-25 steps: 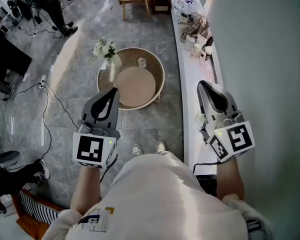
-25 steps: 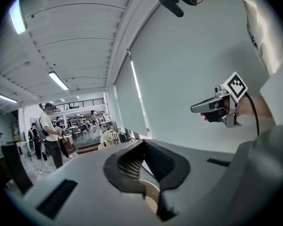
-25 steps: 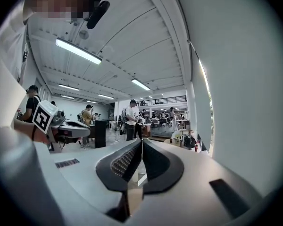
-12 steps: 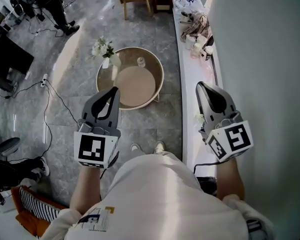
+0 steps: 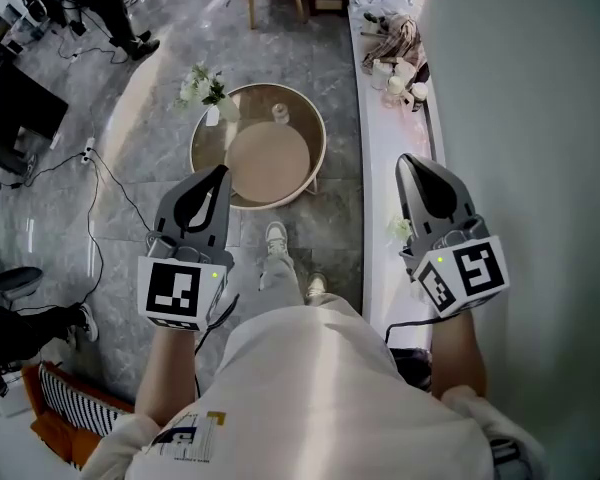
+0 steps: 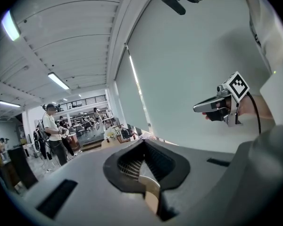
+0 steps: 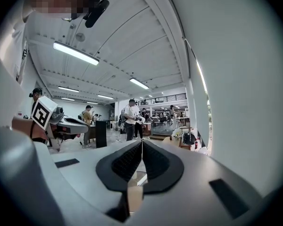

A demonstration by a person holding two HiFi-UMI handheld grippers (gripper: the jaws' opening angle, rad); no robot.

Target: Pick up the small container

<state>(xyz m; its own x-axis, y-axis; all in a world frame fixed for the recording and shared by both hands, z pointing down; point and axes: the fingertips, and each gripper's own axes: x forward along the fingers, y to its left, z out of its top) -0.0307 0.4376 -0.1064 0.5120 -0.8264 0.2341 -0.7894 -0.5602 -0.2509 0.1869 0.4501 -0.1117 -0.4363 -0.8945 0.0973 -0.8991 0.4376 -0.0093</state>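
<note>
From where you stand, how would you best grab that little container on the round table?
Likely around its body, jaws across its sides, coming down from above. The small container stands upright and alone on the round table's far part, the flower vase apart at its left. Finer shape is too small to tell. The left gripper and right gripper are shut; one must open first.

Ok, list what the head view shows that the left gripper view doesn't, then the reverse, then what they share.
Only the head view: the small container on the round table, the person's shoes and a power strip on the floor. Only the left gripper view: ceiling lights and an upper-floor railing; the furniture far off there is too small to identify. Both: the right gripper and the left gripper, its jaws together with nothing between.
</note>
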